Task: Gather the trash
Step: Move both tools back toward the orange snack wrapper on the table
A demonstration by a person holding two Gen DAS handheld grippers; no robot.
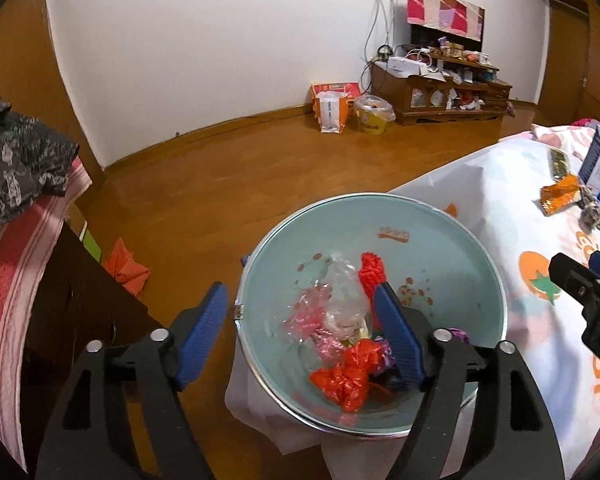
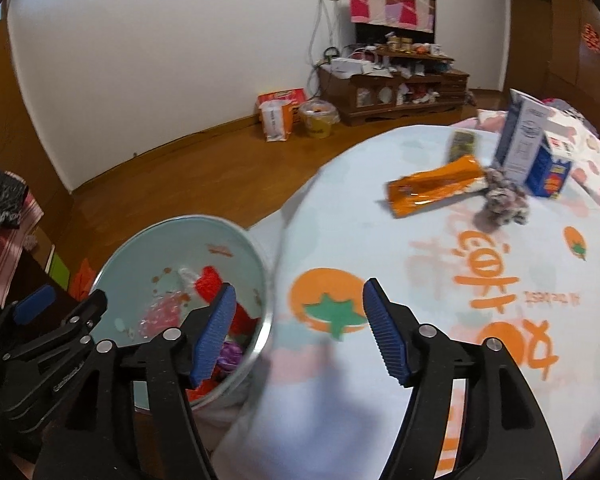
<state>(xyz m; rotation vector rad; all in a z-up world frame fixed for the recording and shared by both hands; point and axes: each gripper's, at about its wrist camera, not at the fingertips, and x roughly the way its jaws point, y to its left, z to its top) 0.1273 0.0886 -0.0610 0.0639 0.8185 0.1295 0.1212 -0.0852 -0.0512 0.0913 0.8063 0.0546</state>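
Pale-blue metal, the round trash bucket [image 1: 452, 240] fills the near middle of the left wrist view, standing on the wooden floor just left of the bed with its white, orange-fruit-printed sheet [image 1: 540, 208]. Crumpled red, pink and clear plastic wrappers [image 1: 342, 384] lie in its bottom. The left tool [image 1: 300, 336] hangs above it with its blue pads spread wide and nothing between them. A small orange mark on the bucket's inner wall is too blurred to read.

From the right wrist view, the right tool [image 2: 298, 330] is likewise open and empty, over the near part of the sheet. An orange foil snack wrapper [image 2: 432, 192] lies farther off on the bed, beside a blue-and-white carton [image 2: 532, 152]. I judge that wrapper the next pick: come in low, span its narrow width, close firmly, then carry it left to the bucket. Large orange lettering on the sheet shows upside down and I cannot read it; the carton's print is unreadable.
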